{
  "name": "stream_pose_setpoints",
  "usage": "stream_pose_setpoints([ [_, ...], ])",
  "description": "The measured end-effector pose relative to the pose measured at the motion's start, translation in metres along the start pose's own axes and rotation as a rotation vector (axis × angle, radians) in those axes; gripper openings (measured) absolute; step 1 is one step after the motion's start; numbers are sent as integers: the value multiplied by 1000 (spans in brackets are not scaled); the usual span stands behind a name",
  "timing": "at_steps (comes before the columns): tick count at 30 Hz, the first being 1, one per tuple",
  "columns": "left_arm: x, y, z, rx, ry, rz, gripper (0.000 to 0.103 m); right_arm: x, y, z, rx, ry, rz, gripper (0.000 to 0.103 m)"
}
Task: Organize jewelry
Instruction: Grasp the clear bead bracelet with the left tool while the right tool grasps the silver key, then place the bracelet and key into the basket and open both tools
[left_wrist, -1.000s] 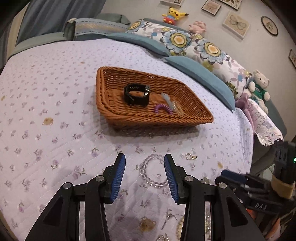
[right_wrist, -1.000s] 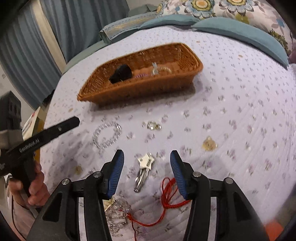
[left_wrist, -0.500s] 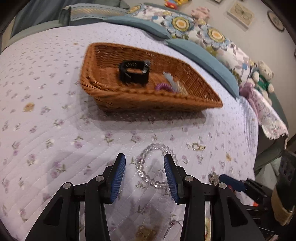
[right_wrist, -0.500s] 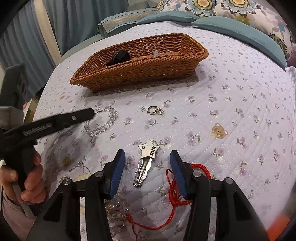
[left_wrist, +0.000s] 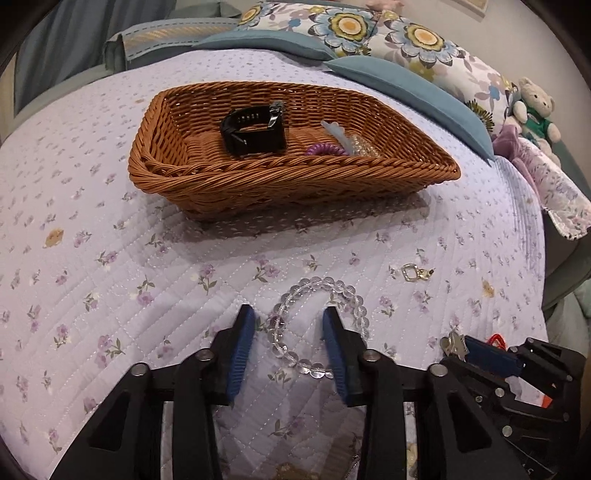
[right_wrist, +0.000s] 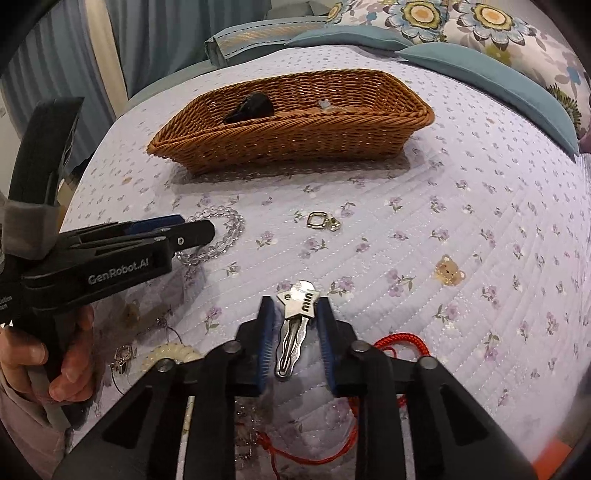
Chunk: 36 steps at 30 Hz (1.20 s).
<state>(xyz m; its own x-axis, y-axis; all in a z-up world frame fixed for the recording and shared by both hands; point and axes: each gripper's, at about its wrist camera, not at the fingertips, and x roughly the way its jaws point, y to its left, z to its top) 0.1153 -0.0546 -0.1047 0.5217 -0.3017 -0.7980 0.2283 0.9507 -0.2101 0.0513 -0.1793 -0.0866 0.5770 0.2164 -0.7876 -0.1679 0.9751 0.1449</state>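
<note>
On the quilt (left_wrist: 110, 295), clear bead bracelet (left_wrist: 317, 325) is straddled by wide-open left gripper (left_wrist: 289, 334); star hair clip (right_wrist: 297, 317) is framed by narrowed, not-yet-closed right gripper (right_wrist: 295, 323); wicker basket (left_wrist: 288, 181) is set beyond

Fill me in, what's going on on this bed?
A person is sorting jewelry into the wicker basket, which already holds a black watch. The left tongs, open, straddle a clear bead bracelet on the quilt. The right tongs bracket a silver star hair clip, not yet lifted.
</note>
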Motion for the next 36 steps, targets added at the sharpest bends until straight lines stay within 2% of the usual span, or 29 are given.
stream_pose_setpoints([
  [2,0,1,0,-1,-4,-1,17,0,2,0,-12,-2,-2,23],
  [4,0,-1,-1,10,-12,12,7,0,3,-1,-20,-3,-1,23],
  [7,-1,-10,-3,55,-23,37,7,-1,5,-1,-32,-7,4,22],
  [10,-8,-12,-4,66,-55,30,7,-2,6,-1,-33,-16,12,22],
  [13,-24,-10,-4,57,-122,-12,7,-4,4,0,-24,-30,27,21],
  [22,-53,-7,2,32,-193,-151,7,-14,4,2,-24,-80,71,21],
  [26,-74,-7,7,39,-237,-170,7,-20,1,7,-14,-109,81,21],
  [31,-94,-3,27,28,-280,-202,7,-34,-2,26,-15,-145,84,21],
  [36,-105,-6,62,49,-327,-211,7,-55,-3,70,-51,-235,60,21],
])
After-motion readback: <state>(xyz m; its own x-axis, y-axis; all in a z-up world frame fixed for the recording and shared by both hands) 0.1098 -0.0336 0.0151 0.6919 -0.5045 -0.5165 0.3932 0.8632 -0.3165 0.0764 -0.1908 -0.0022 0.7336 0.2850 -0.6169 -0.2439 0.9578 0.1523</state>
